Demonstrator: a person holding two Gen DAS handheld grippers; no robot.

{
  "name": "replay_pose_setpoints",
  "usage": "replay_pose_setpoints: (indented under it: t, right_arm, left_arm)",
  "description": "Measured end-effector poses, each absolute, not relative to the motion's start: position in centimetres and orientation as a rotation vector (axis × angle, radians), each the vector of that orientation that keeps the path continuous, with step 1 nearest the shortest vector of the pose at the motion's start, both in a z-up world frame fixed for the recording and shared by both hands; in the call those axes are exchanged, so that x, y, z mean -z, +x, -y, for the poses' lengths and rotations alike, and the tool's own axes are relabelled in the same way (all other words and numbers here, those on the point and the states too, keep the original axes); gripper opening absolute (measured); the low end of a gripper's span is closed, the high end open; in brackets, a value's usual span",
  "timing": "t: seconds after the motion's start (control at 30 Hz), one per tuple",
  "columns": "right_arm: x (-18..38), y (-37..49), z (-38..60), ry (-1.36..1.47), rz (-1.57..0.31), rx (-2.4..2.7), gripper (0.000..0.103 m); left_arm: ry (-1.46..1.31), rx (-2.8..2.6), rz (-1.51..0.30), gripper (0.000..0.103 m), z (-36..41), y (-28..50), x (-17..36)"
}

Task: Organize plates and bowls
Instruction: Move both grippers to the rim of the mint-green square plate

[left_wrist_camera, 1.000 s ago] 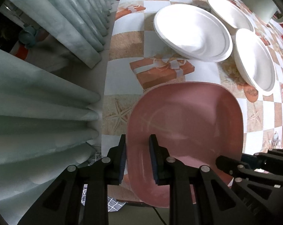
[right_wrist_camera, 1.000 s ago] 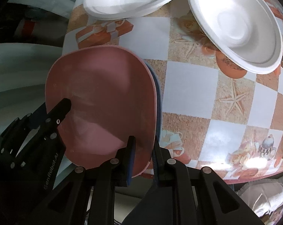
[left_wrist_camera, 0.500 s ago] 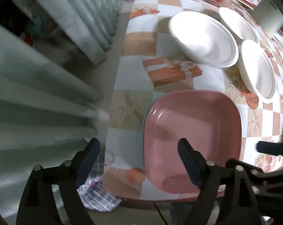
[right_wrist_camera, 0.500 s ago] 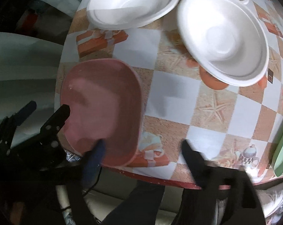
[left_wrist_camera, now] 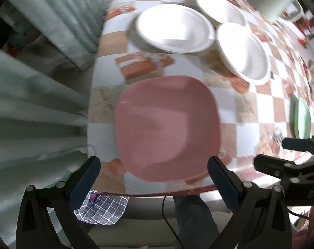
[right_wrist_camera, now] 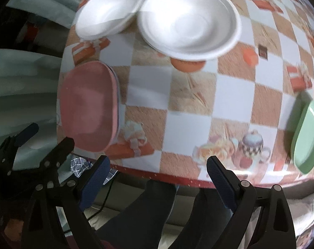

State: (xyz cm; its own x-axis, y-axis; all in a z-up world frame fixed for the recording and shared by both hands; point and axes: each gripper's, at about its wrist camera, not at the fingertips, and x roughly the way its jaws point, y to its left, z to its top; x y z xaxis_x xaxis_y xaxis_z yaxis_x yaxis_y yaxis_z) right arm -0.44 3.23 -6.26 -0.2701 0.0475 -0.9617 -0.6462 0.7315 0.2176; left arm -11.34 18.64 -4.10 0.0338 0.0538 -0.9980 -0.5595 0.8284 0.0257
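Observation:
A pink square plate (left_wrist_camera: 167, 128) lies flat at the table's near left corner, on top of a blue-edged plate whose rim (right_wrist_camera: 116, 95) peeks out. My left gripper (left_wrist_camera: 154, 178) hangs above the pink plate's near edge, its jaws opening wide, the pads clear of the plate. My right gripper (right_wrist_camera: 157, 174) stands open over the table's front edge, right of the pink plate (right_wrist_camera: 88, 108), with nothing between its fingers. Three white bowls (left_wrist_camera: 175, 29) (left_wrist_camera: 242, 49) (left_wrist_camera: 219, 8) sit farther back. A green plate (right_wrist_camera: 307, 132) lies at the right.
The checkered tablecloth (left_wrist_camera: 260, 108) ends in a red front edge (right_wrist_camera: 177, 176) just under both grippers. Pale curtains (left_wrist_camera: 32, 103) hang to the left. A person's legs (right_wrist_camera: 157, 207) and a checked cloth (left_wrist_camera: 102, 205) are below the edge. A white container (left_wrist_camera: 275, 0) stands far back.
Both grippers were shut on the pink plate's near rim; they have let go, opened wide, and lifted up and back. The plate stays on the table corner.

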Motion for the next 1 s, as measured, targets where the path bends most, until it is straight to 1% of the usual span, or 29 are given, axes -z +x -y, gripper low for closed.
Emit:
replay_pose_setpoints:
  t: [0.27, 0.43, 0.47, 0.7, 1.0]
  right_arm:
    - [6.0, 2.7, 0.1, -0.357, -1.716, -0.627, 0.095]
    - [5.9, 4.0, 2.1, -0.298, -1.717, -0.579, 0.095]
    - [5.8, 4.3, 2.5, -0.290, -1.716, -0.572, 0.095]
    - [5.2, 6.8, 4.8, -0.245, -1.697, -0.540, 0.095]
    - [6.1, 9.1, 8.0, -0.182, -1.730, -0.500, 0.095]
  left_arm:
    - [-0.319, -0.403, -1.483, 0.102, -15.6, -8.7, 2.6]
    - [-0.268, -0.364, -1.486, 0.102, -14.1, -6.6, 2.6]
    - [-0.279, -0.336, -1.458, 0.102, -13.7, -6.1, 2.5]
    - [-0.223, -0.309, -1.455, 0.102, -11.3, -3.2, 1.4]
    - [-0.135, -0.269, -1.494, 0.102, -7.6, 0.4, 1.3]
